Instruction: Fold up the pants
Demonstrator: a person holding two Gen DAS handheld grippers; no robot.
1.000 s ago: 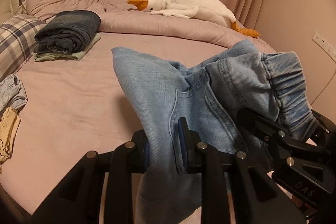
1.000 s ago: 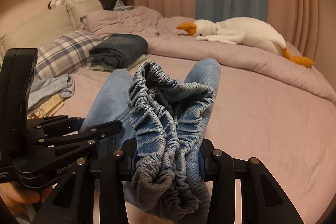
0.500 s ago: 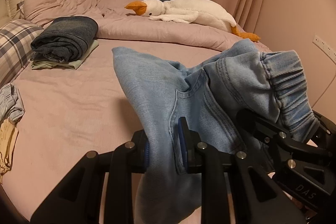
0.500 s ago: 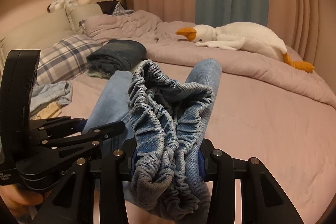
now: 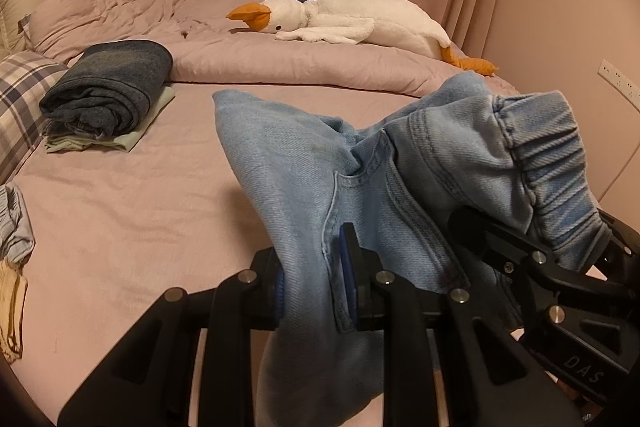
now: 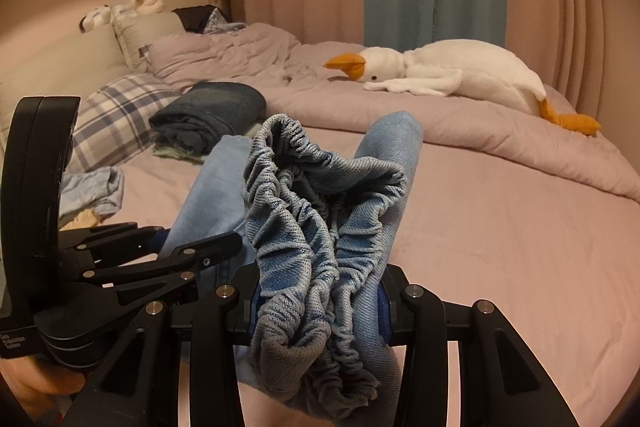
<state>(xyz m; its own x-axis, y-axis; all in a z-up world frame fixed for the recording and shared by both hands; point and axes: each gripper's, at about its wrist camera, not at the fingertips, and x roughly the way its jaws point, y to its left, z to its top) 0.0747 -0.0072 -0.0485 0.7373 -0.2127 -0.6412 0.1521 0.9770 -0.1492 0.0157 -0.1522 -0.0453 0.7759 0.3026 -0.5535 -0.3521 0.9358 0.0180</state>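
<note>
Light blue denim pants [image 5: 304,171] are held up over a pink bed [image 5: 132,195] by two handheld grippers. The left gripper [image 5: 310,283] has its fingers clamped on a thin fold near a seam. The right gripper [image 6: 320,303] has its fingers clamped on the bunched elastic waistband [image 6: 316,227] (a thick wad). At ten o'clock lies a folded dark jeans stack [image 5: 108,91]; at one o'clock, a plush goose [image 5: 352,23].

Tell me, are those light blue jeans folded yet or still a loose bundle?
Still loose. The light blue jeans hang bunched above the bed, pinched by the left gripper and right gripper.
</note>
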